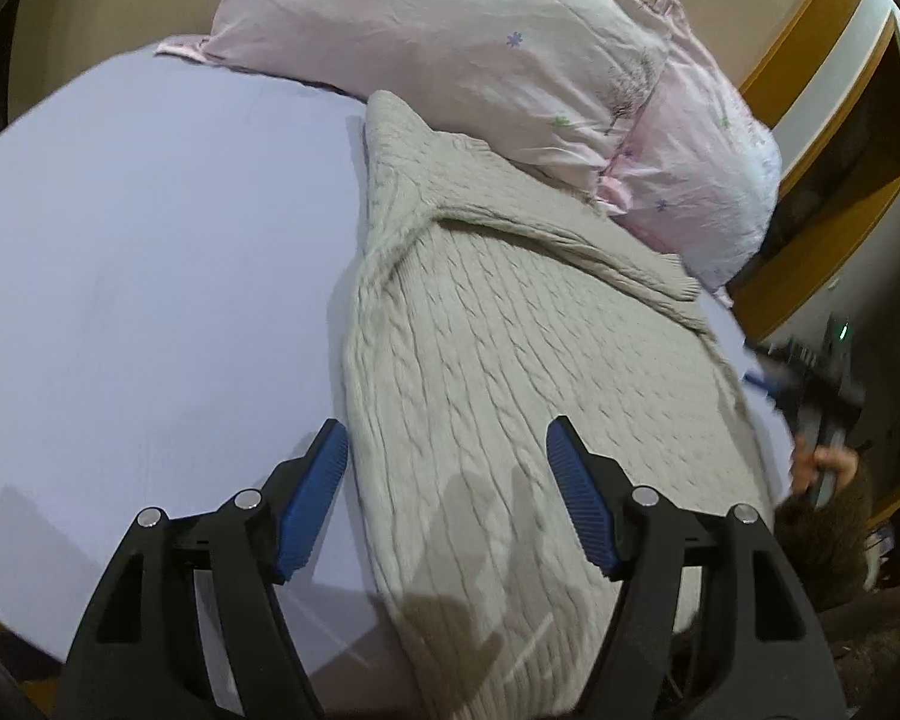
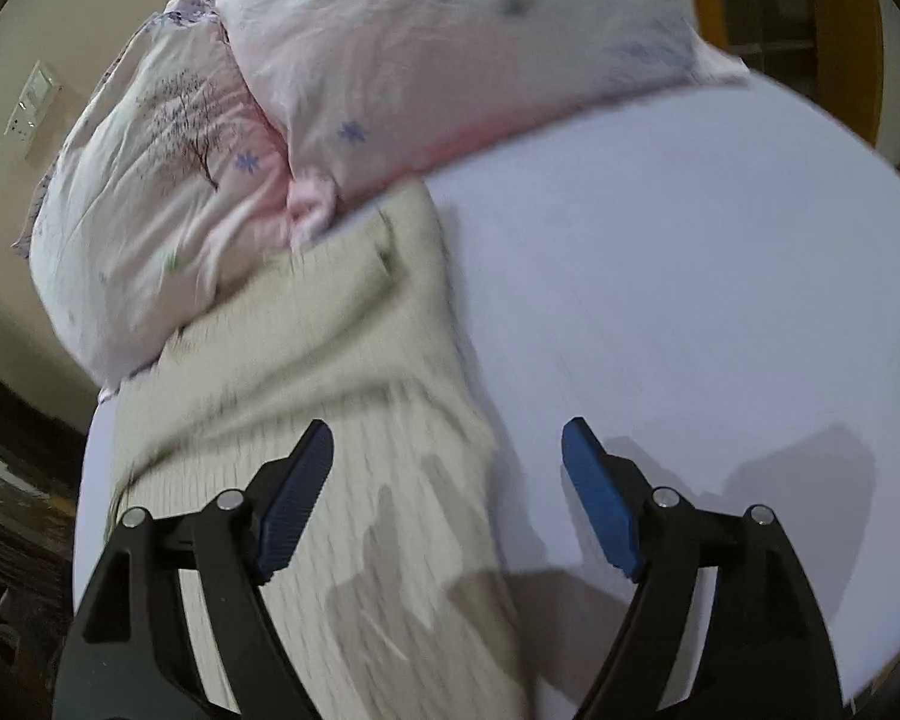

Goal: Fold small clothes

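A cream cable-knit sweater (image 1: 510, 372) lies on the pale lilac bed sheet (image 1: 150, 276), a sleeve folded across its upper body. My left gripper (image 1: 447, 438) is open and empty, hovering over the sweater's left edge near its lower part. In the right wrist view the sweater (image 2: 330, 396) lies left of centre, blurred. My right gripper (image 2: 447, 438) is open and empty above the sweater's right edge, its right finger over the bare sheet (image 2: 690, 276).
Two pink flowered pillows (image 1: 450, 42) lie at the head of the bed, touching the sweater's top; they also show in the right wrist view (image 2: 390, 60). A wooden frame (image 1: 810, 120) stands beyond the bed. The other hand-held gripper (image 1: 822, 414) shows at the right edge.
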{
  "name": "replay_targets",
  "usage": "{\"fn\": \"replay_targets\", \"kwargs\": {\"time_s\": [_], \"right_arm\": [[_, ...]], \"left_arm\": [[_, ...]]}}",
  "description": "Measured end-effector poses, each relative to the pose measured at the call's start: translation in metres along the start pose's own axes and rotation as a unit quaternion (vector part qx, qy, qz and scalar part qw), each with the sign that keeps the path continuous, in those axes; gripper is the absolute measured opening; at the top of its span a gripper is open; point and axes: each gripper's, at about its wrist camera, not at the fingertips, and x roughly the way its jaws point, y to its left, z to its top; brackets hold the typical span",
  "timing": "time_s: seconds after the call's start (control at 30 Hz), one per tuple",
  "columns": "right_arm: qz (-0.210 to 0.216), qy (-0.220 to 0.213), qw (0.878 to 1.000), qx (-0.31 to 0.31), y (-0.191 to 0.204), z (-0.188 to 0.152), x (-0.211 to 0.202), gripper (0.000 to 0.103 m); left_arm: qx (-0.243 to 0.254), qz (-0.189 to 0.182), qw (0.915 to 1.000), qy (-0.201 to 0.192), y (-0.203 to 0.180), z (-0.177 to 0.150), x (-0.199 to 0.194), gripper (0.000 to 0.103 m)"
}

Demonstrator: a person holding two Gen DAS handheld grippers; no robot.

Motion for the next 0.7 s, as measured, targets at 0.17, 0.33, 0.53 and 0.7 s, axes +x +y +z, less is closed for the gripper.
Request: {"fn": "replay_targets", "kwargs": {"time_s": [0.17, 0.33, 0.53, 0.7], "right_arm": [[0.110, 0.054, 0.992, 0.002, -0.021, -0.053, -0.016, 0.050], [0.257, 0.089, 0.962, 0.016, -0.042, -0.107, -0.033, 0.034], [0.316, 0.115, 0.941, 0.028, -0.038, -0.124, -0.023, 0.008], [0.346, 0.049, 0.937, -0.012, 0.002, -0.063, -0.036, 0.007]], "left_arm": [[-0.001, -0.041, 0.9991, 0.006, -0.006, -0.020, -0.009, 0.061], [-0.041, -0.098, 0.9943, 0.009, -0.002, -0.047, -0.021, 0.045], [-0.089, -0.133, 0.9868, 0.027, 0.001, -0.061, -0.018, 0.016], [-0.068, -0.163, 0.9841, 0.016, -0.015, -0.033, -0.019, 0.006]]}}
